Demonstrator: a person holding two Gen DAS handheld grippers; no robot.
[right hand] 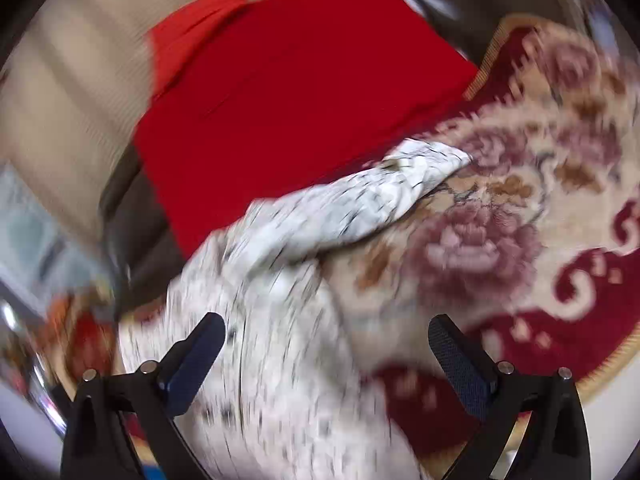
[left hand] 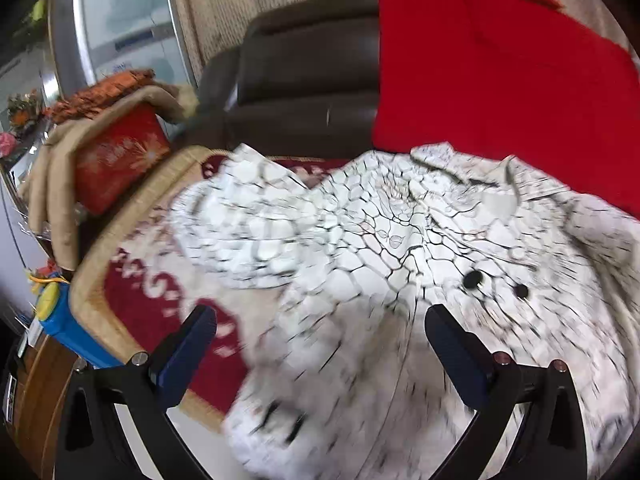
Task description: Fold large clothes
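In the left wrist view, a white garment with a black crackle print [left hand: 400, 248] is seen spread over a red and cream floral rug [left hand: 160, 300], its collar towards the far side and two dark buttons [left hand: 474, 280] near the middle. The left tool [left hand: 320, 332] is held wide open above the cloth, and nothing is gripped between its fingers. A red cloth [left hand: 500, 72] is draped over a dark sofa [left hand: 304, 76] at the far side, and a red patterned box [left hand: 120, 156] stands at the far left.

In the right wrist view, much blurred, one sleeve [right hand: 380, 196] is seen stretched out to the far right across the rug [right hand: 540, 200], with the garment's body [right hand: 272, 360] lying near. The right tool [right hand: 326, 344] is likewise spread wide and holds nothing.

The step in hand is judged to be the start of folding: the garment is laid out, but no fold is made yet. For the next move, the outstretched sleeve would probably have to be pinched near its end and carried inwards over the body.
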